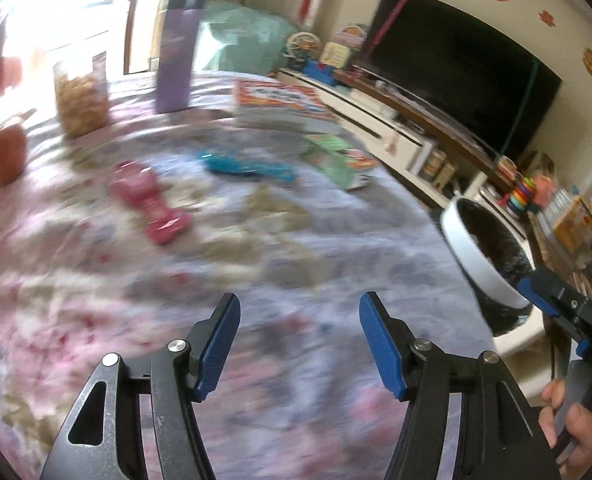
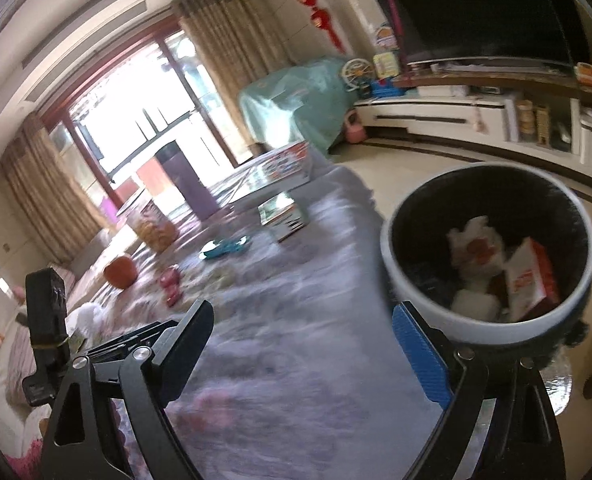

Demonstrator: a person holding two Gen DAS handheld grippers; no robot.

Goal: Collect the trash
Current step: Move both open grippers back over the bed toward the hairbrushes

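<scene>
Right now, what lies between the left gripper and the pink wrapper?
Only bare floral cloth between left gripper and pink wrapper, in the left wrist view.

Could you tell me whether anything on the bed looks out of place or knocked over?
A pink bottle and a blue wrapper lie flat on the floral bedspread, loose among upright containers. A green carton also lies tipped near the edge. The trash bin already holds discarded packaging.
</scene>
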